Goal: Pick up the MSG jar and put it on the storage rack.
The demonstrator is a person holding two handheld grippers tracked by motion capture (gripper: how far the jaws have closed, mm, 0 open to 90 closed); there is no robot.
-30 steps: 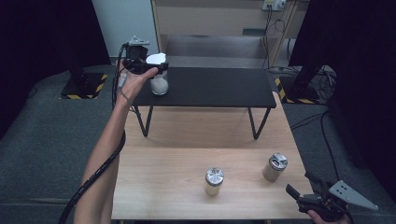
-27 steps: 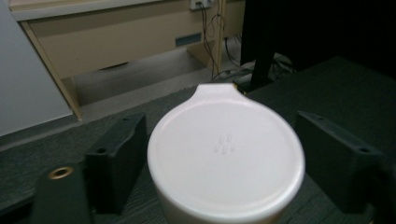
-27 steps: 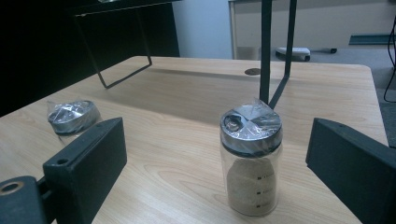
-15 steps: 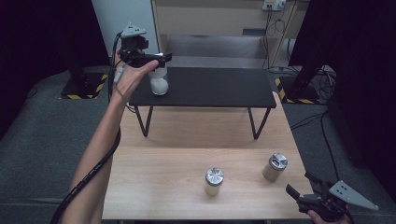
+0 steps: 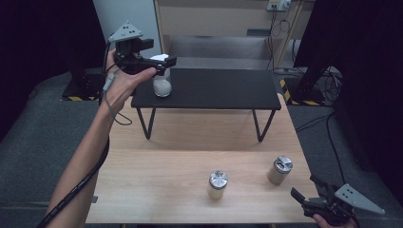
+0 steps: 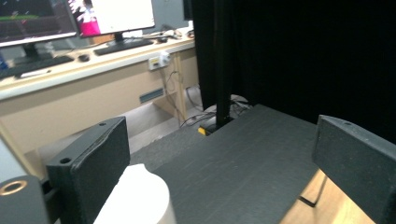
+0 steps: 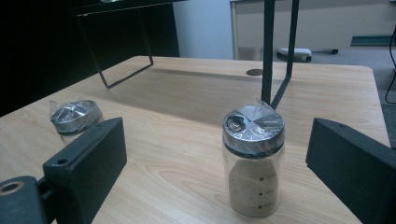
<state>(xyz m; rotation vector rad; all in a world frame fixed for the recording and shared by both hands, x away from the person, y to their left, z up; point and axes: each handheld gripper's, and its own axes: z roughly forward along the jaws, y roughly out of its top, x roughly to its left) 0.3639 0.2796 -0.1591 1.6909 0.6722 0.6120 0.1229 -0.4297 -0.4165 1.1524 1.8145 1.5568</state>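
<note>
One white-capped jar (image 5: 162, 83) already up on black shelf (image 5: 228, 90), just below wide-open left gripper (image 5: 159, 61) hovering empty above its cap, two jars left on wooden table: near jar (image 7: 252, 163) between spread jaws of right gripper (image 5: 309, 195), ungrasped, other jar (image 5: 217, 184) off to its left.

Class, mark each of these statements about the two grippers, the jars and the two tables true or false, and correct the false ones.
1. The white jar stands on the black table. True.
2. The left gripper grips the white jar. False: its jaws are open, above the jar.
3. Two jars with silver lids stand on the wooden table. True.
4. The right gripper holds a jar. False: it is open and empty, short of the nearest jar.
5. Both silver-lidded jars lie on their sides. False: both stand upright.
</note>
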